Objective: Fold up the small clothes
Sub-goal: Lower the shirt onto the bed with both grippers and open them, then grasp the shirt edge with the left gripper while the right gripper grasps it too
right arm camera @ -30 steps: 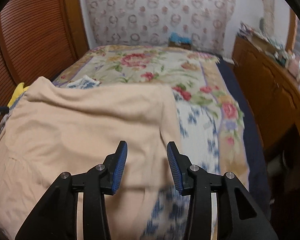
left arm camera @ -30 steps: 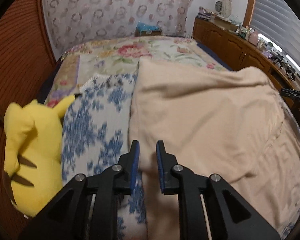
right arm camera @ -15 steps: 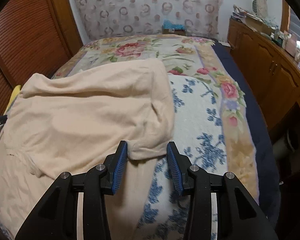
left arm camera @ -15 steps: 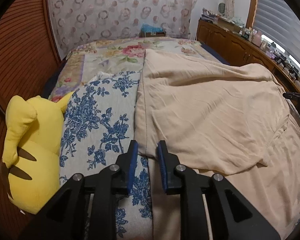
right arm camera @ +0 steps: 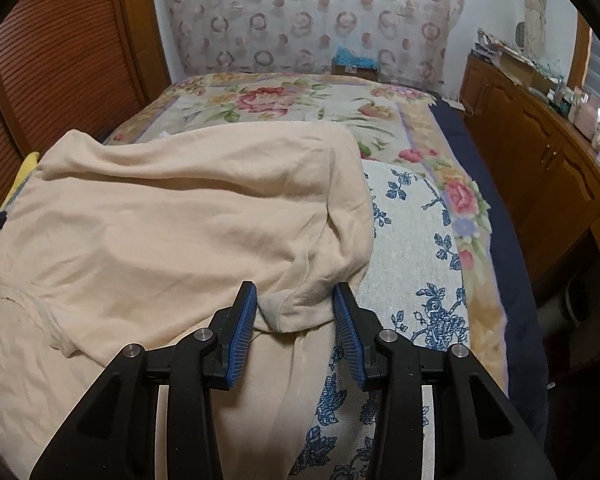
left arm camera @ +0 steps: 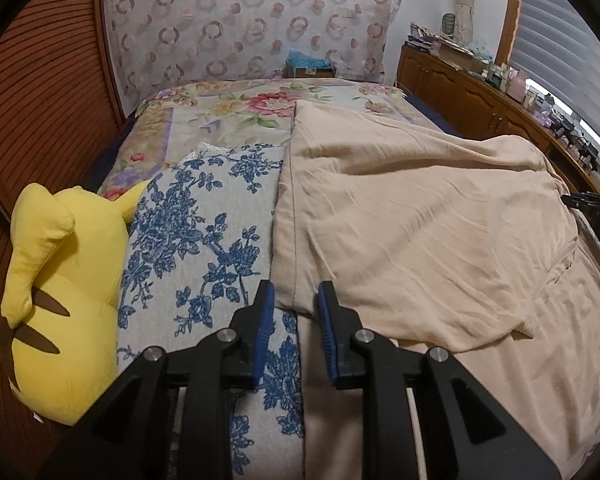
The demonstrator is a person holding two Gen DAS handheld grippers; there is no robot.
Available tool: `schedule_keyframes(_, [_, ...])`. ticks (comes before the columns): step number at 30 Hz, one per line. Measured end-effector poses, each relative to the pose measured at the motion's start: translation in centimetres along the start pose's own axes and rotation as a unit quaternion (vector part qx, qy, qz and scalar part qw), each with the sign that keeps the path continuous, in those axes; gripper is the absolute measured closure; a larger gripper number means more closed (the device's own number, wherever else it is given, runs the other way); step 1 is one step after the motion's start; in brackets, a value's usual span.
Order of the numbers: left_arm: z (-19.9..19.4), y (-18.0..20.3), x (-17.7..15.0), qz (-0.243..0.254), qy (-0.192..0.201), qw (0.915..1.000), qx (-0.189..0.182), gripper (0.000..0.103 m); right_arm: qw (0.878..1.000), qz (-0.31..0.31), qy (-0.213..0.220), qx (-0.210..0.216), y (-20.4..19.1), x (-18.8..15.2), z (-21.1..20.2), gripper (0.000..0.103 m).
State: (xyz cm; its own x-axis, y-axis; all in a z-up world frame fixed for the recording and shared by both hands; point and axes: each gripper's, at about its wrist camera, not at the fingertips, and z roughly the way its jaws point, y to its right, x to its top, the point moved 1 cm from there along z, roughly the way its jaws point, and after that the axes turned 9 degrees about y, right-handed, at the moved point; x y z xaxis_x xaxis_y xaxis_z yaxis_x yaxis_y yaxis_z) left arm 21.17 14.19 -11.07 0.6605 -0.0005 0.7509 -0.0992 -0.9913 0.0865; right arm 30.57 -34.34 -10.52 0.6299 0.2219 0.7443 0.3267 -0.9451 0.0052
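Note:
A beige garment (left arm camera: 412, 232) lies on the bed, its top half folded over the lower part. It also shows in the right wrist view (right arm camera: 172, 224). My left gripper (left arm camera: 294, 300) is open, its blue pads either side of the garment's near left corner, not clamped. My right gripper (right arm camera: 296, 296) is open, wide, with the folded near right corner of the garment between the pads, not pinched. The right gripper shows at the far right edge of the left wrist view (left arm camera: 592, 200).
A blue-flowered cover (left arm camera: 204, 232) and a floral quilt (right arm camera: 284, 100) lie under the garment. A yellow plush toy (left arm camera: 56, 272) sits at the bed's left edge by the wooden slatted wall (left arm camera: 40, 80). A wooden cabinet (right arm camera: 540, 152) with clutter runs along the right.
Both grippers carried the garment's edge toward me and down, folding it over; it now rests flat. Both pairs of jaws have opened slightly and the cloth is released.

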Motion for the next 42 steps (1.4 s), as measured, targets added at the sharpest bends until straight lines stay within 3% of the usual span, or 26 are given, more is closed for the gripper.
schedule_keyframes(2, [-0.2,-0.2,0.0,-0.011,-0.004,0.9999,-0.003,0.083,1.000,-0.004,0.004,0.003,-0.1,0.1,-0.1,0.084])
schedule_keyframes(5, [-0.5,-0.9,-0.2,-0.040,-0.017,0.9988,-0.021,0.083,1.000,-0.011,0.020,0.008,-0.3,0.4,-0.7,0.095])
schedule_keyframes(10, [-0.6,-0.8,-0.4,-0.047,-0.023,0.9982,-0.030,0.083,0.998,-0.006,0.058,0.029,-0.7,1.6,-2.2,0.098])
schedule_keyframes(18, [0.8,0.2,0.9,-0.048,-0.020,0.9978,-0.041,0.083,0.997,-0.017,0.066,0.032,-1.2,2.4,-2.6,0.098])
schedule_keyframes(19, [0.8,0.3,0.9,-0.045,-0.016,0.9979,-0.044,0.084,0.997,-0.020,0.066,0.031,-1.2,2.4,-2.6,0.098])
schedule_keyframes(20, [0.7,0.5,1.0,-0.040,-0.009,0.9981,-0.047,0.099,0.997,-0.022,0.067,0.030,-1.2,2.4,-2.7,0.098])
schedule_keyframes(22, [0.7,0.8,1.2,-0.025,-0.006,0.9991,-0.034,0.101,0.997,-0.027,0.073,0.028,-1.3,2.4,-3.0,0.099])
schedule_keyframes(35, [-7.1,0.9,5.4,-0.042,0.123,0.9906,-0.043,0.103,0.990,-0.027,0.139,0.029,-2.0,4.8,-8.9,0.099])
schedule_keyframes(42, [-10.9,1.3,4.5,-0.047,0.152,0.9861,-0.046,0.103,0.986,-0.039,0.160,0.025,-2.9,3.6,-13.0,0.100])
